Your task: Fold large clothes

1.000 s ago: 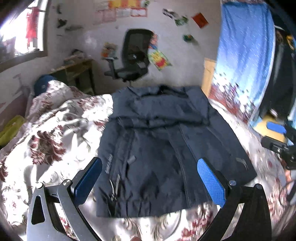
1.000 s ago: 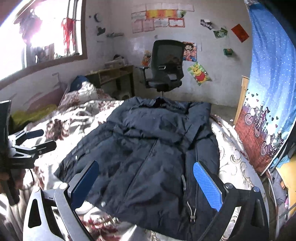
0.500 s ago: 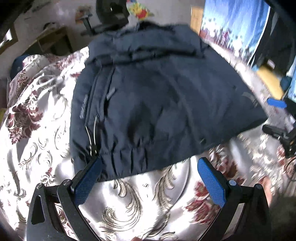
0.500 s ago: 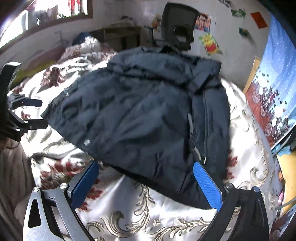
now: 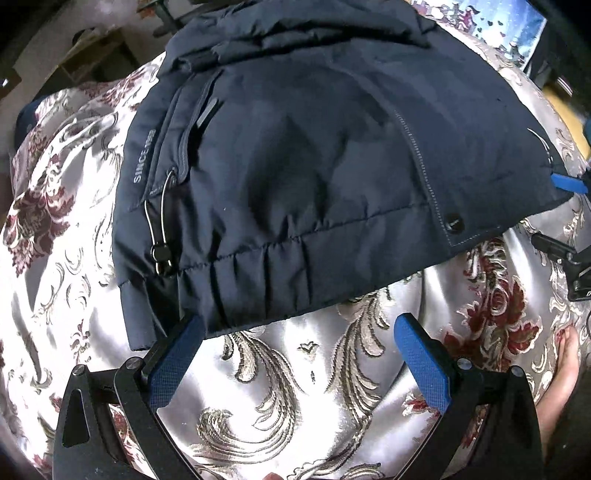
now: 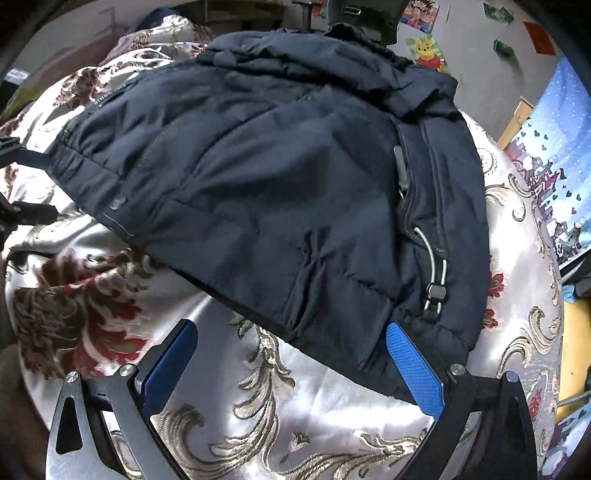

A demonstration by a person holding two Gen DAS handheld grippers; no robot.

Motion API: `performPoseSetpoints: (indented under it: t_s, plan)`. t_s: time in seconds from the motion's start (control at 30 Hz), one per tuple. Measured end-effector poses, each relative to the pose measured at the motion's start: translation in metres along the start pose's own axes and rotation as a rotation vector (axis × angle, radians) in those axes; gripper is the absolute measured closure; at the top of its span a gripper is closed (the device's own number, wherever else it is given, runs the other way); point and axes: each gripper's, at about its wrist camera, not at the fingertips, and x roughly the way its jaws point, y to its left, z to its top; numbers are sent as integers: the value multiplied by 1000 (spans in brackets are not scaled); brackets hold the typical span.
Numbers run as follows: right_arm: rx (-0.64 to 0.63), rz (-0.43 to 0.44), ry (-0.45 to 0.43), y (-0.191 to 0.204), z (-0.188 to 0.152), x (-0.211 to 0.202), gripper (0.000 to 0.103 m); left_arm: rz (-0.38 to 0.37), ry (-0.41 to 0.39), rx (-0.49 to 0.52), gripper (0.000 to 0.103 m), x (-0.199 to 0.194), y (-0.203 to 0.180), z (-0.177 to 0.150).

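Note:
A dark navy padded jacket (image 5: 314, 158) lies spread on a bed, front up, hem toward me and collar at the far end. In the left wrist view my left gripper (image 5: 297, 332) stands open just short of the hem, its left finger (image 5: 173, 358) close under the hem's left corner. A toggle cord (image 5: 159, 236) hangs by that corner. In the right wrist view the jacket (image 6: 277, 177) fills the middle and my right gripper (image 6: 290, 341) is open at the hem's right corner, its right finger (image 6: 413, 369) against the cloth below a cord stopper (image 6: 436, 291).
The bed carries a shiny silver cover (image 5: 295, 406) with red and gold floral print. Beyond the jacket's collar stands an office chair (image 6: 354, 11) before a wall with posters. A blue patterned curtain (image 6: 554, 166) hangs at the right. A bare foot (image 5: 561, 373) shows lower right.
Both grippers have come down and forward toward the jacket's hem. The view has tipped from the room down onto the bed, and the hem now sits right at the fingertips.

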Motion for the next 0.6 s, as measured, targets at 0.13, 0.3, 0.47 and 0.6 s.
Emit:
performPoseSetpoints:
  t_s: [0.13, 0.3, 0.47, 0.6]
  plan:
    - [-35, -40, 14, 6, -3, 9, 0, -11, 16, -32, 2, 5, 12, 2]
    - [-44, -70, 20, 9, -4, 15, 0, -26, 30, -61, 2, 10, 23, 4]
    - [-59, -114, 16, 14, -4, 20, 0, -30, 34, -69, 2, 10, 27, 3]
    - [-71, -182, 1, 17, -2, 25, 0, -24, 34, -59, 2, 12, 32, 5]
